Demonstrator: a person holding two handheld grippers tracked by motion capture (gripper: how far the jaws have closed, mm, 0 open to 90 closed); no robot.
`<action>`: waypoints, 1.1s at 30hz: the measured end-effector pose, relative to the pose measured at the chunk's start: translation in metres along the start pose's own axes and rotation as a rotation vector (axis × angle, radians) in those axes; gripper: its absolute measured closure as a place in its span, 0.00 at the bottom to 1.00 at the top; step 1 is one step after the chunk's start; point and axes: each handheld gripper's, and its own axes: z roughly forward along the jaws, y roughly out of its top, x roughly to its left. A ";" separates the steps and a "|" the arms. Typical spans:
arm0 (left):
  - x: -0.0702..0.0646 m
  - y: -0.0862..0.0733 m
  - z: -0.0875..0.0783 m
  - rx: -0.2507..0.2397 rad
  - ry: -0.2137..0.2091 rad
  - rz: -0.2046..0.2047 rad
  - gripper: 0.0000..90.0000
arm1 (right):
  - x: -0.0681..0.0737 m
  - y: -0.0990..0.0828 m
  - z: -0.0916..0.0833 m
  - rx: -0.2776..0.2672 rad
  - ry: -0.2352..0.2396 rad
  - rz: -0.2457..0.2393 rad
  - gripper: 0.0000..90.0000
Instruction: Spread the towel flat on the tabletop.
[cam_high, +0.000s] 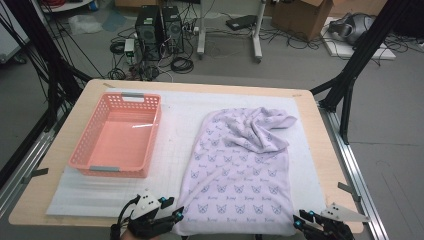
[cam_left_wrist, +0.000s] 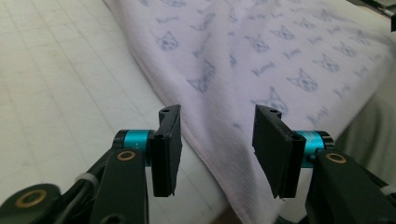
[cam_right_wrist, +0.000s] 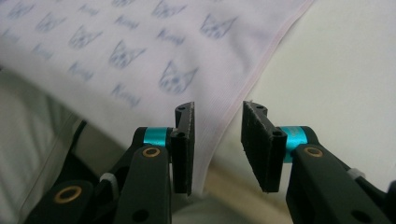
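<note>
A pale lilac cloth (cam_high: 240, 170) printed with small cat faces lies on the white mat, flat at the near end and bunched at the far end. At its near left corner my left gripper (cam_high: 173, 209) stands open. In the left gripper view the cloth's hem (cam_left_wrist: 196, 130) runs between the parted jaws of the left gripper (cam_left_wrist: 217, 112), and the pads are off it. My right gripper (cam_high: 301, 220) is open at the near right corner. In the right gripper view the cloth's pink-edged corner (cam_right_wrist: 224, 121) lies between the jaws of the right gripper (cam_right_wrist: 218, 106), unpressed.
An empty pink plastic basket (cam_high: 120, 170) stands on the left of the white mat (cam_high: 170, 145). The wooden table (cam_high: 325, 165) ends just behind both grippers. Black frame posts (cam_high: 350, 75) stand at the table's sides; computers and cables lie on the floor beyond.
</note>
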 end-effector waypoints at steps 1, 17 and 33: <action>0.002 0.001 0.002 0.000 0.001 -0.008 0.58 | -0.001 0.003 0.004 -0.006 -0.019 0.000 0.69; 0.013 0.005 0.007 -0.017 -0.003 -0.042 0.58 | -0.012 -0.009 -0.016 0.108 -0.043 -0.061 0.94; 0.021 0.049 0.076 0.118 0.085 -0.013 0.62 | -0.014 -0.003 -0.004 -0.022 -0.053 0.003 0.71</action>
